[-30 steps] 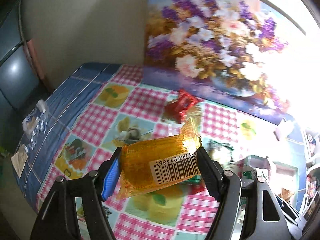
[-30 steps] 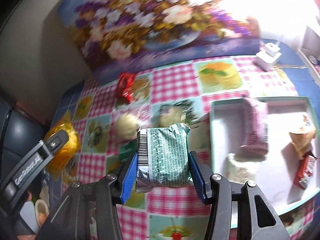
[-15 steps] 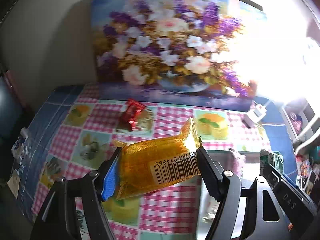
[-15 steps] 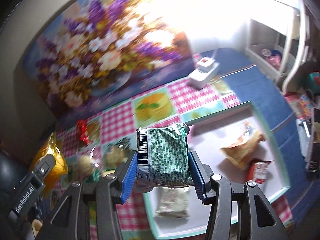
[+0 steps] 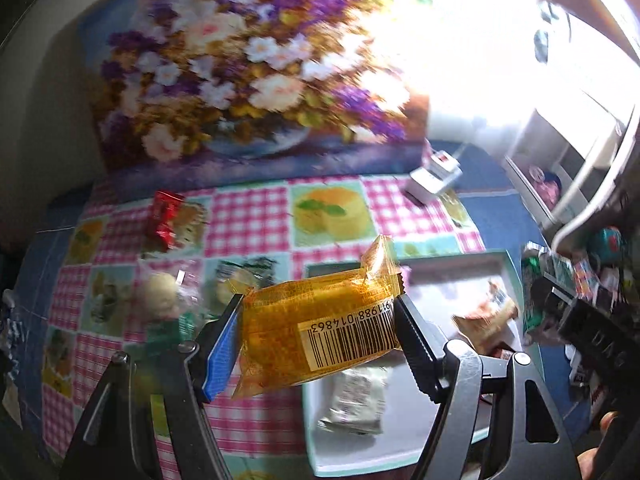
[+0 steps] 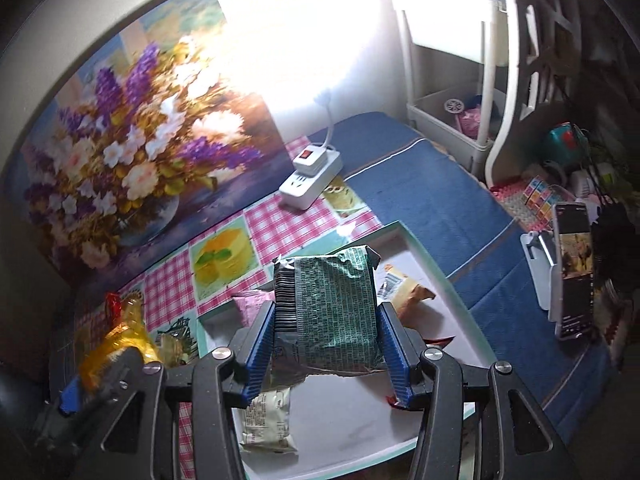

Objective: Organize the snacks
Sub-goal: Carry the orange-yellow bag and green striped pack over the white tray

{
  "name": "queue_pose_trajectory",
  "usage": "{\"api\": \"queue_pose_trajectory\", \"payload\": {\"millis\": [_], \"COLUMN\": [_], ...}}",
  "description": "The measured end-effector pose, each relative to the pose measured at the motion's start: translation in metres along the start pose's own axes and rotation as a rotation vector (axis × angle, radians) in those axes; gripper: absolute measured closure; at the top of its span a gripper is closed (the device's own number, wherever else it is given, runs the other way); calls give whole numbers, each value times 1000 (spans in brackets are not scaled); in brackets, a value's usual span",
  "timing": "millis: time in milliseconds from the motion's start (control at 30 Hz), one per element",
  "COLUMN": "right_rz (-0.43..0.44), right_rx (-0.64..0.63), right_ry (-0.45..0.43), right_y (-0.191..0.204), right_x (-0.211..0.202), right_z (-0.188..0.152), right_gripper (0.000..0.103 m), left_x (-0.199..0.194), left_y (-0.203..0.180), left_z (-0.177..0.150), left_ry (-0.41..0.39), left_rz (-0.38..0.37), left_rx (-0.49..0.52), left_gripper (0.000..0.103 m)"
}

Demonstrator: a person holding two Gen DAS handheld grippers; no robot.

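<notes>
Checked tablecloth [image 5: 248, 216], claws [image 5: 316, 344] [image 6: 326, 344] gripping snacks [image 5: 320, 332] [image 6: 332, 312]

You have a flower painting [image 6: 132, 152] leaning against the pale wall [image 5: 48, 92] at the back of the table. A pink checked tablecloth [image 5: 248, 216] with cake pictures lies over a blue cloth [image 6: 420, 184]. Strong glare washes out the wall beside the painting. A white power strip [image 6: 310, 178] sits near it. To your right stands a white shelf unit [image 6: 480, 80], with a phone [image 6: 574, 268] propped on a stand.
</notes>
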State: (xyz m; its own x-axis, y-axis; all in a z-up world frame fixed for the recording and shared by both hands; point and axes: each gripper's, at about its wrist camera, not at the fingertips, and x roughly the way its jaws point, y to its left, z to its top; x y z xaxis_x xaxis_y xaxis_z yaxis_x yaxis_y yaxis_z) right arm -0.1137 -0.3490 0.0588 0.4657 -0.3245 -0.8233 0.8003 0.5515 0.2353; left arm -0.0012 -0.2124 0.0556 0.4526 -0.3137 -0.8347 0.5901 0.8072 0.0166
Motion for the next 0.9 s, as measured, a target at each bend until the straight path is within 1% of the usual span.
{"api": "queue_pose_trajectory", "payload": {"millis": [167, 333, 433, 533, 600, 767, 900], "right_rz": [-16, -31, -39, -52, -60, -81, -87], "right_rx": [26, 20, 10, 0, -7, -23, -31], "right_ry": [6, 30, 56, 95, 117, 150, 196], "right_y": [-14, -20, -21, -21, -22, -22, -23], "right_x": [1, 8, 16, 28, 35, 46, 61], "right_z": [1, -1, -3, -7, -11, -15, -21], "right_gripper": [49, 49, 49, 49, 49, 49, 49], "left_x": [15, 33, 45, 55, 62, 68, 72], "left_y": [-26, -49, -57, -56, -50, -39, -32], "left_z": [-10, -22, -30, -33, -34, -34, -32], "left_ry": [48, 106, 134, 158, 175, 193, 208], "left_rz": [-22, -12, -1, 12, 16, 0, -10], "left_rx": [62, 137, 158, 143, 115, 60, 13], "left_gripper": [29, 29, 29, 29, 29, 29, 29]}}
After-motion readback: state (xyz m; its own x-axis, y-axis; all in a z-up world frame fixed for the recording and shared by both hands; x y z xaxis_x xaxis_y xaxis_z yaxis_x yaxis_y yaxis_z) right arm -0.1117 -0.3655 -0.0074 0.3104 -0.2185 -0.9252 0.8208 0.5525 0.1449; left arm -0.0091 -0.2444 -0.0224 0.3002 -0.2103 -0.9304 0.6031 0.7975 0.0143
